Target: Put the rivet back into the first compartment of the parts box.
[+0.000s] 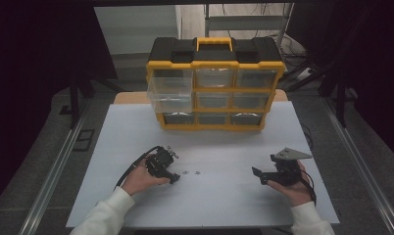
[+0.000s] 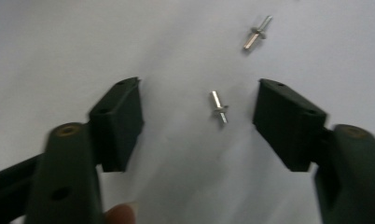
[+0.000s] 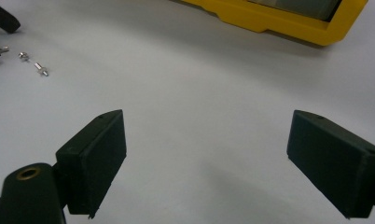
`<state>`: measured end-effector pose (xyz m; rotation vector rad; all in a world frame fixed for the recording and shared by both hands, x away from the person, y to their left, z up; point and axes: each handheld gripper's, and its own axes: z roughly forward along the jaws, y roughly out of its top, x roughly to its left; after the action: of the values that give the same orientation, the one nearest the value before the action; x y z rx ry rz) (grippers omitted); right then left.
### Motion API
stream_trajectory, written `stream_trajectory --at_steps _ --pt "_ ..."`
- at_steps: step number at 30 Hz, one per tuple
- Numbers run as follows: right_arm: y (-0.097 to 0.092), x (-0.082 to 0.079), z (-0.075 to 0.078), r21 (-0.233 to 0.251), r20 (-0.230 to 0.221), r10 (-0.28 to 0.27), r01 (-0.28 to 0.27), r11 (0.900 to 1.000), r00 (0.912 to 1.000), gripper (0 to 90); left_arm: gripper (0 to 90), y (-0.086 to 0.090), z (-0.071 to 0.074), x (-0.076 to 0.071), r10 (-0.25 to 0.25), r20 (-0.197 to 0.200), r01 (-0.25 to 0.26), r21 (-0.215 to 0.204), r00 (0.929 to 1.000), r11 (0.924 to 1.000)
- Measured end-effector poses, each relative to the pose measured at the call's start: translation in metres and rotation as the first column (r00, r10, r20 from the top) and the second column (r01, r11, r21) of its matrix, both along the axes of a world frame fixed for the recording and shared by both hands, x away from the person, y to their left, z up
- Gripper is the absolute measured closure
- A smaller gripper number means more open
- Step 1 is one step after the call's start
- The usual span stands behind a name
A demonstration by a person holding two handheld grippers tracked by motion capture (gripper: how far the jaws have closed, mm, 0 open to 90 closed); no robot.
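Two small metal rivets lie on the white table (image 1: 136, 132). In the left gripper view the nearer rivet (image 2: 218, 107) lies between the jaws of my left gripper (image 2: 197, 121), touching neither pad, and the second rivet (image 2: 257, 33) lies beyond the jaws. From above, my left gripper (image 1: 175, 178) points right, low over the table, with both rivets (image 1: 185, 172) (image 1: 197, 172) just off its tip. My right gripper (image 1: 259, 176) stands open at the right with nothing between its jaws. In the right gripper view, the right gripper (image 3: 206, 158) faces bare table, with the rivets (image 3: 41, 70) far left.
A yellow and black drawer organizer (image 1: 215, 63) stands at the back of the table, its base (image 3: 279, 23) visible in the right gripper view. Its clear top-left drawer (image 1: 170, 93) is pulled out. The table's front edge runs close to the person's sleeves.
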<state>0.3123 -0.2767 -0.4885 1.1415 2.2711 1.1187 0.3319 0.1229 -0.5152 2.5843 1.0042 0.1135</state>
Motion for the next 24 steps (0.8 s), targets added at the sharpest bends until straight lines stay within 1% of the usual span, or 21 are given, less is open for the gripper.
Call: stream_trajectory --at_steps 2,3,4,5,6,7,8,9,11,15,20,21,24 --pt "-0.0002 0.0 0.0 0.002 -0.002 -0.002 0.002 1.0 1.0 12.0 45.8 -0.0007 0.0013 -0.0006 0.006 -0.002 -0.006 0.002 1.0 1.0" --pt "-0.0003 0.0 -0.0001 0.001 -0.002 -0.002 0.002 1.0 1.0 12.0 45.8 -0.0011 0.0021 -0.0006 0.005 -0.008 -0.005 0.003 1.0 1.0" --pt "0.0003 0.0002 -0.0006 -0.002 -0.004 -0.001 0.001 1.0 1.0 12.0 51.0 -0.001 0.0029 0.0001 0.009 -0.018 -0.009 0.002 0.9998 1.0" --pt "0.0006 0.0002 -0.0008 -0.006 -0.004 0.0 0.0 1.0 1.0 12.0 54.1 -0.001 0.0029 0.0001 0.009 -0.018 -0.009 0.002 0.9998 1.0" --pt "0.0006 0.0002 -0.0008 -0.006 -0.004 0.0 0.0 1.0 1.0 12.0 54.1 -0.0007 0.0032 0.0003 0.011 -0.02 -0.011 0.003 0.9997 0.9999" --pt "0.001 -0.0001 -0.0008 -0.01 -0.003 0.001 -0.001 1.0 1.0 12.0 60.7 -0.0004 0.0037 0.0001 0.012 -0.019 -0.012 0.004 0.9997 0.9999" --pt "0.001 -0.0001 -0.0008 -0.01 -0.003 0.001 -0.001 1.0 1.0 12.0 64.2 -0.0004 0.0037 0.0001 0.012 -0.019 -0.012 0.004 0.9997 0.9999" --pt "0.0009 -0.0002 -0.0007 -0.01 -0.003 -0.001 0.001 0.9999 1.0 12.0 68.8 -0.0008 0.0039 -0.0006 0.0 -0.024 0.0 0.0 0.9997 1.0" --pt "0.0006 0.0 -0.0008 -0.008 -0.004 -0.005 0.005 1.0 1.0 12.0 72.8 -0.0013 0.004 -0.0011 -0.003 -0.024 0.003 0.0 0.9997 1.0" --pt "0.001 0.0 -0.0011 -0.012 -0.005 -0.009 0.009 0.9999 0.9999 11.8 82.6 -0.0021 0.004 -0.0015 -0.019 -0.033 0.018 -0.013 0.9993 0.9997" --pt "0.0008 0.0001 -0.0011 -0.015 -0.005 -0.013 0.013 0.9998 0.9999 11.8 83.2 -0.0008 0.004 -0.0011 -0.02 -0.036 0.019 -0.023 0.9991 0.9996" --pt "0.0005 0.0001 -0.0011 -0.016 -0.005 -0.014 0.013 0.9998 0.9999 11.8 83.3 0.0012 0.0051 -0.0006 -0.021 -0.048 0.019 -0.045 0.9986 0.9988" --pt "0.0 0.0003 -0.001 -0.014 -0.003 -0.013 0.013 0.9998 0.9999 11.8 83.3 0.004 0.0088 -0.0008 -0.018 -0.05 0.014 -0.073 0.9986 0.9972"
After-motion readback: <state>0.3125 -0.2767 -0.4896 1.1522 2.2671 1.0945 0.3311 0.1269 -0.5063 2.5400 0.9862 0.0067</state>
